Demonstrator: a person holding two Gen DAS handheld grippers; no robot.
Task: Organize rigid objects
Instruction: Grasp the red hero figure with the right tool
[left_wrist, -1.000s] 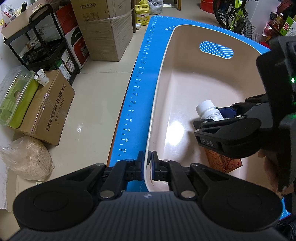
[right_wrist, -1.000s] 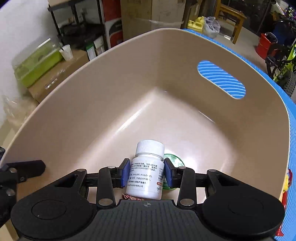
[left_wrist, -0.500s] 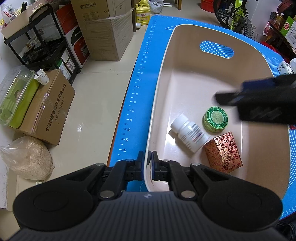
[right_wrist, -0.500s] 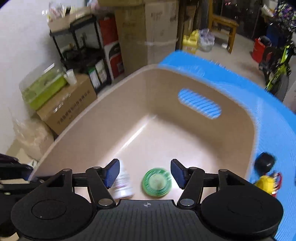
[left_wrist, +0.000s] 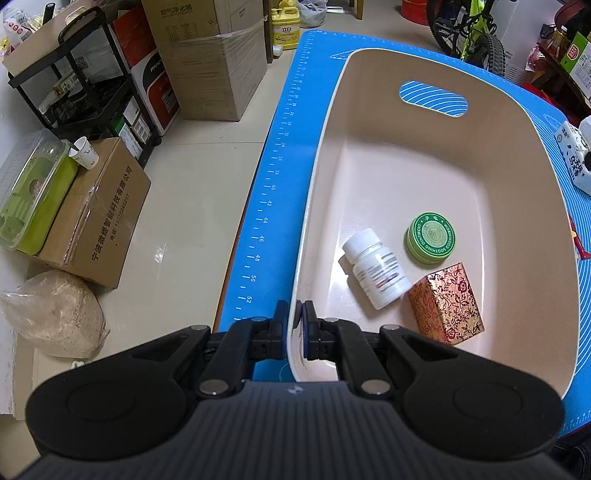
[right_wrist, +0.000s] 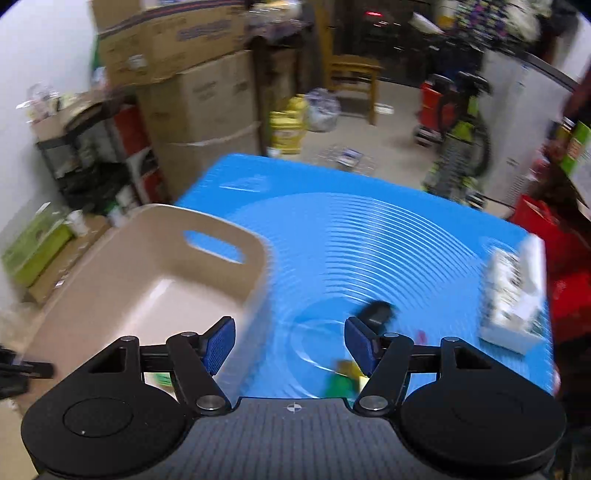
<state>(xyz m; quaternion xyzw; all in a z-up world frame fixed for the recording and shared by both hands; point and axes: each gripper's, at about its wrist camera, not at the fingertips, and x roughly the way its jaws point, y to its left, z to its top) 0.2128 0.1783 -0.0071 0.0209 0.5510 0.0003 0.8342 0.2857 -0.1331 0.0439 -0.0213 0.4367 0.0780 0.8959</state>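
Observation:
A beige bin (left_wrist: 524, 155) stands on a blue mat (left_wrist: 280, 155). In it lie a white pill bottle (left_wrist: 376, 269) on its side, a round green tin (left_wrist: 431, 238) and a red and gold patterned box (left_wrist: 445, 302). My left gripper (left_wrist: 294, 326) is shut on the bin's near rim. My right gripper (right_wrist: 290, 338) is open and empty, above the mat to the right of the bin (right_wrist: 147, 280). On the mat ahead of it lie a black object (right_wrist: 376, 312), a blurred yellow and green object (right_wrist: 343, 380) and a white carton (right_wrist: 513, 291).
Cardboard boxes (left_wrist: 210, 55), a black shelf rack (left_wrist: 85, 85), a green lidded container (left_wrist: 29, 192) and a bag of grain (left_wrist: 55, 317) stand on the floor left of the mat. A bicycle (left_wrist: 469, 26) is at the back. A white carton (left_wrist: 572, 158) lies right of the bin.
My right gripper opened and let the pill bottle drop into the bin, then rose and swung right over the mat. The left gripper kept its hold on the rim.

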